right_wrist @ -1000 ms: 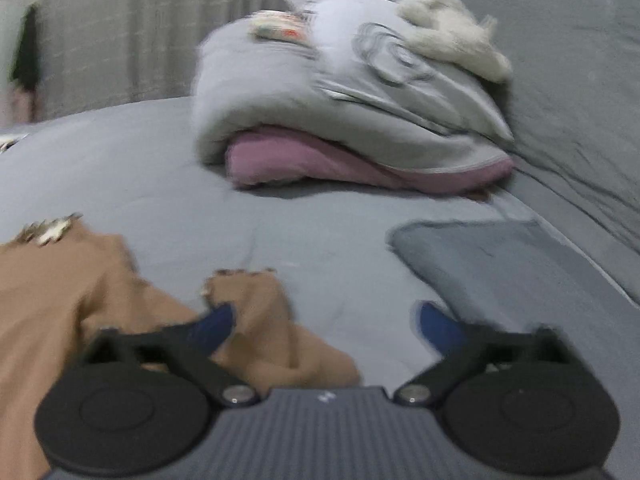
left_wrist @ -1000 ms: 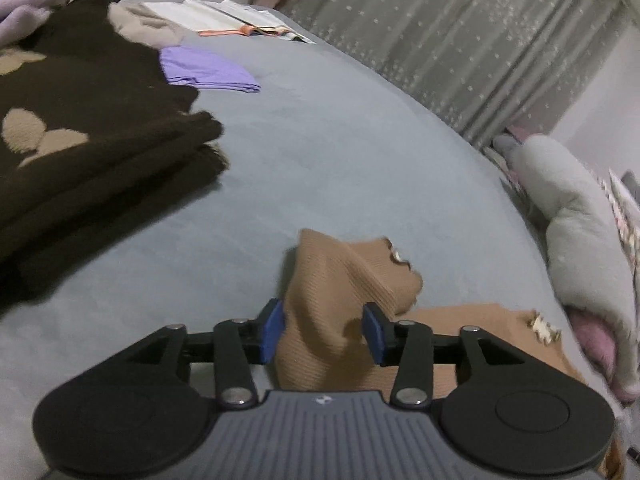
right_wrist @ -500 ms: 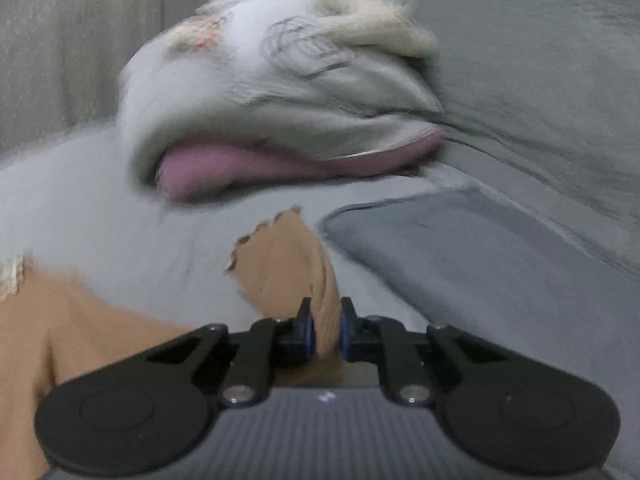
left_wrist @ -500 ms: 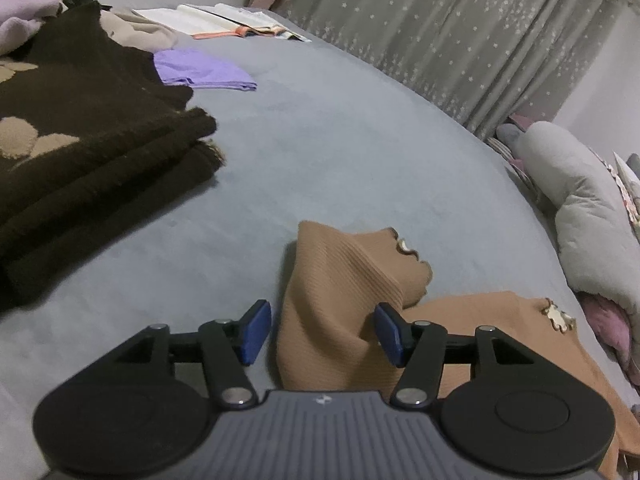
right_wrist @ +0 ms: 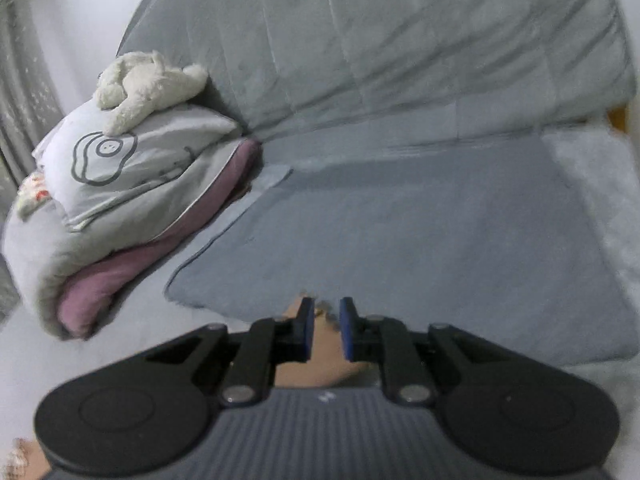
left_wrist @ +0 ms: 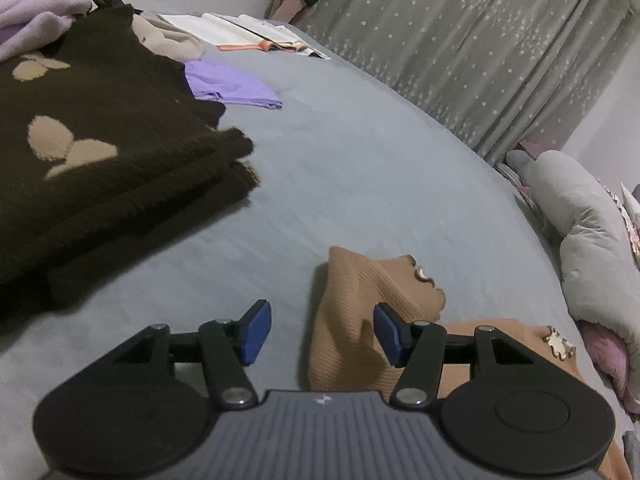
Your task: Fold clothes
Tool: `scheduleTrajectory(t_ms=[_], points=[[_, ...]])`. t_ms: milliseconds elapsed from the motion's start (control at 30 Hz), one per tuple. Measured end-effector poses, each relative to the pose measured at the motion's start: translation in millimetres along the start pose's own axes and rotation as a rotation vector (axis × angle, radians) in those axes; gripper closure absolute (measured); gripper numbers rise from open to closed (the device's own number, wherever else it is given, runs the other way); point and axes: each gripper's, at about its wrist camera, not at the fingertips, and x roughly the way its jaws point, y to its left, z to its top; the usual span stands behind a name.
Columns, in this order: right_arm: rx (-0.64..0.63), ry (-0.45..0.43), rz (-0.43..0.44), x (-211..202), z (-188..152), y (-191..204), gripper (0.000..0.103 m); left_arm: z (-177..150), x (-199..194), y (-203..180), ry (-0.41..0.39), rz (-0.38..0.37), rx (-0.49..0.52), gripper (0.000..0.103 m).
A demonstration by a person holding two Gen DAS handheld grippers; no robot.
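We have the tan ribbed top (left_wrist: pixel 352 320) lying on the grey bed (left_wrist: pixel 360 160), and each claw works 1 of its sleeves. The left gripper (left_wrist: pixel 320 332) hangs released: its blue pads stand apart, with the sleeve lying between them nearer the right pad, which partly hides it, so we cannot tell if that pad touches. That sleeve's scalloped cuff points toward 1 o'clock, laid there so it can be folded inward over the body.

The right gripper (right_wrist: pixel 324 328) has tan cloth between its 2 narrow-set pads. Its jaws are opening, and a gap shows on each side of the cloth, so we judge this sleeve as let go rather than grasped. At 11 o'clock from the left claw sits the dark brown sweater (left_wrist: pixel 100 152), folded already and kept clear of our working area.
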Motion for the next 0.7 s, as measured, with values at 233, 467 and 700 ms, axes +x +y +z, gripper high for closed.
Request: scheduleTrajectory(t_ms=[233,467,700], points=[[0.130,0.105,0.009,31,10,-24,0.037,-1,2,4,0.022,-0.024,-0.007,0.049],[-0.069,0.165,0.064,54,5,1,0.097,-7,7,-7,0.039,-0.026,0.030,0.049],[-0.177,-0.013,0.178,22,24,18,0.098,-10,9,-15,0.044,-0.020,0.056,0.049]])
